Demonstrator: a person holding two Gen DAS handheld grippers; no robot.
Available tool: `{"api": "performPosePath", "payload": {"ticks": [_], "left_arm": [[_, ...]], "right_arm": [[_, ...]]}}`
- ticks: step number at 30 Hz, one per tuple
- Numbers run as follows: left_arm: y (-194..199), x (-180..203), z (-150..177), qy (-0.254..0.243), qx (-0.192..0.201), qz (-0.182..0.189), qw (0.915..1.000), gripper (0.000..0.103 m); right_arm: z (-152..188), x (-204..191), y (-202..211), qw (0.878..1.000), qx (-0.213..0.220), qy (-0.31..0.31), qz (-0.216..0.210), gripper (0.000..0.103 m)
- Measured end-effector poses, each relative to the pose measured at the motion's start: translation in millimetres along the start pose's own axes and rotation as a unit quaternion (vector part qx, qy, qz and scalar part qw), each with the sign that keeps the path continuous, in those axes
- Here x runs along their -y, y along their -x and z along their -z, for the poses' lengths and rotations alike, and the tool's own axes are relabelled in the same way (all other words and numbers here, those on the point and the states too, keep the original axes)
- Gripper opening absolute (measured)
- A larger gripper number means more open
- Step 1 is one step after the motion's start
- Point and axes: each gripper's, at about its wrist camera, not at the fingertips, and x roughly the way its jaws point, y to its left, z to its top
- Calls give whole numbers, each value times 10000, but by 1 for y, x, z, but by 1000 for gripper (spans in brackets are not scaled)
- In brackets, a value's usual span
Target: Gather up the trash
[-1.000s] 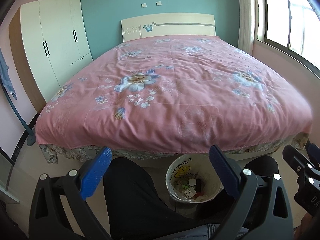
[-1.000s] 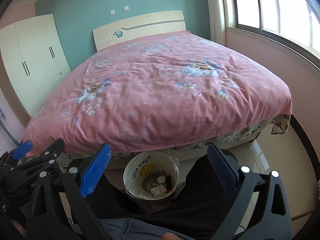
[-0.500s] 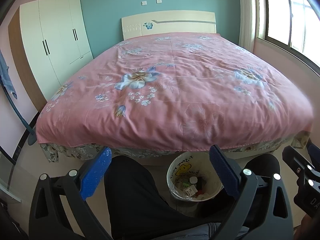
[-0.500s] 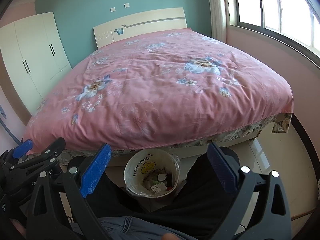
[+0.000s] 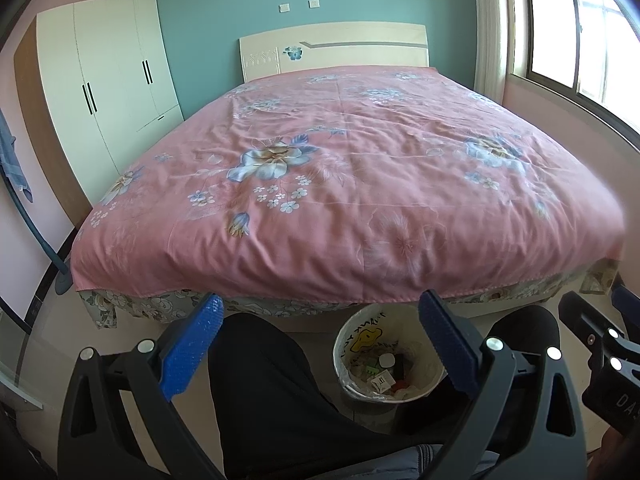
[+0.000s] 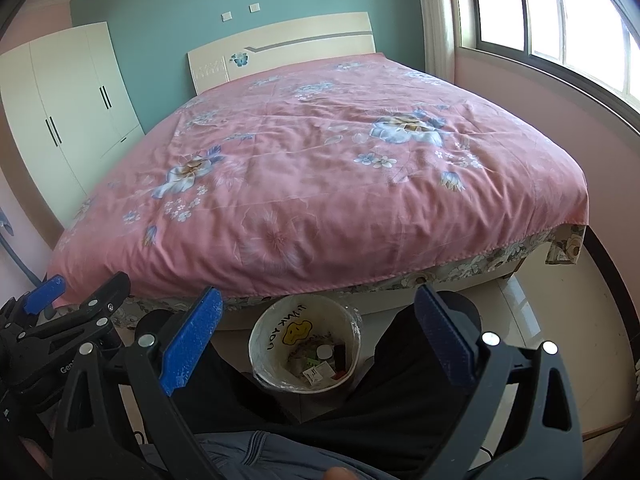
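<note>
We hold both tongs low over our lap, facing the bed. Left gripper is released, blue pads spread wide, nothing between them. Right gripper is the same: spread wide, empty.

The trash bin, a white lined bucket with a yellow smiley print inside, stands on the floor between our black-trousered knees, just ahead of the tongs at the foot of the bed. In the left view it sits just inside the right pad; in the right view the bin sits between the two pads, a bit left of centre. Trash inside: small packets, a white cap, something red; details too small to tell.

The pink floral bedspread hangs over the bed edge, just beyond the bin. White wardrobe far left of the tongs, window far right. Each gripper shows at the edge of the other's view; they are apart, not touching.
</note>
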Motion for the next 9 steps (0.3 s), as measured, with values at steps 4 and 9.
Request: {"api": "performPosePath", "payload": {"ticks": [4, 9], "left_arm": [[0, 2, 0, -54, -45, 106, 9999, 99], [3, 6, -1, -145, 32, 98, 9998, 99]], "right_arm": [[0, 0, 0, 10000, 13, -2, -13, 95], [0, 0, 0, 10000, 10, 4, -19, 95]]}}
